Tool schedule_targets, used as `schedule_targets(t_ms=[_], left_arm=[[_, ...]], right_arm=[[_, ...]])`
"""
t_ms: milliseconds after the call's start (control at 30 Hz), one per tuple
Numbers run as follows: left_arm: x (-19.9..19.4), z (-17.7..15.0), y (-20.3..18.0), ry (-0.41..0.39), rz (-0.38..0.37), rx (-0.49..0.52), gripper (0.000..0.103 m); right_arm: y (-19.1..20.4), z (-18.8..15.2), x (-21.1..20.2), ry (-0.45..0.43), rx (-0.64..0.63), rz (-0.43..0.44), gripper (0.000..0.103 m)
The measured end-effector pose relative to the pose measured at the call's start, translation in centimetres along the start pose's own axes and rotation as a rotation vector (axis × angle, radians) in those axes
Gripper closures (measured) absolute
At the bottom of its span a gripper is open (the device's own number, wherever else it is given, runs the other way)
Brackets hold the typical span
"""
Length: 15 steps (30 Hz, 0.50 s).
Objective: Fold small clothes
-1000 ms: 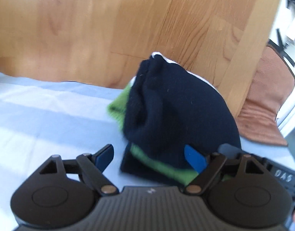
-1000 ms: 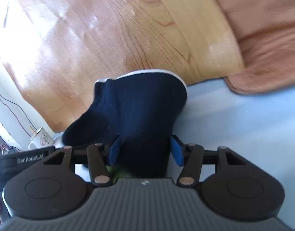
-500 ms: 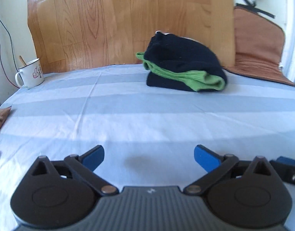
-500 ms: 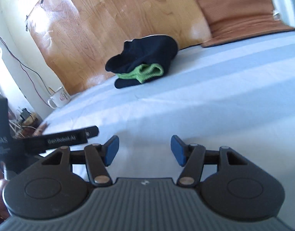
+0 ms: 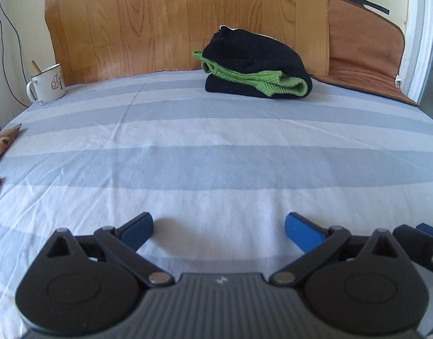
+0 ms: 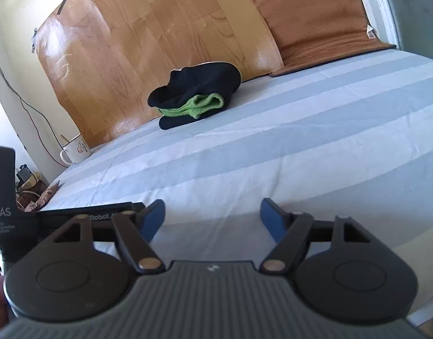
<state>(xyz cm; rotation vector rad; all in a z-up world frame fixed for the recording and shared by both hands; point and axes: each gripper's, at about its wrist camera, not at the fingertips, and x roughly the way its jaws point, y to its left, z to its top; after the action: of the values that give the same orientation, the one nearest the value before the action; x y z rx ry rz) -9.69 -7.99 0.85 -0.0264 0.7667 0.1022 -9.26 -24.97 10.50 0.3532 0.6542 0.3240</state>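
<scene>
While the folded navy-and-green garment (image 5: 256, 70) rests far off on the striped sheet (image 5: 216, 152), my left gripper (image 5: 218, 226) gapes empty and my right gripper (image 6: 212, 217) is opening, empty.

The left wrist view looks forward over the left gripper (image 5: 218, 227), tilted down across a blue and white striped sheet (image 5: 216, 155), squarely at the wood-grain panel (image 5: 174, 14) well ahead. The right wrist view looks over the right gripper (image 6: 212, 217) at the same sheet (image 6: 301, 141), rolled and angled, so the panel (image 6: 148, 34) slants ahead and left. Both sit close to the sheet, far from the folded dark navy and green knit garment (image 5: 253, 65) (image 6: 194, 99) ahead. Both also share the white enamel mug (image 5: 47, 84) (image 6: 75, 149) far ahead-left and the brown mat (image 5: 363, 42) (image 6: 315, 19) ahead-right.
</scene>
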Motion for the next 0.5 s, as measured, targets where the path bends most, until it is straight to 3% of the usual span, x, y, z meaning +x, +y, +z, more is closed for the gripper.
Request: schedule_targets(t_ms=[200, 500], left_arm=[[-0.17, -0.03, 0.18, 0.003, -0.014, 0.012, 0.0], [-0.23, -0.16, 0.11, -0.004, -0.011, 0.008, 0.0]], right_arm=[[1.11, -0.9, 0.13, -0.024, -0.039, -0.022, 0.014], [0.84, -0.92, -0.21, -0.085, 0.013, -0.056, 0.013]])
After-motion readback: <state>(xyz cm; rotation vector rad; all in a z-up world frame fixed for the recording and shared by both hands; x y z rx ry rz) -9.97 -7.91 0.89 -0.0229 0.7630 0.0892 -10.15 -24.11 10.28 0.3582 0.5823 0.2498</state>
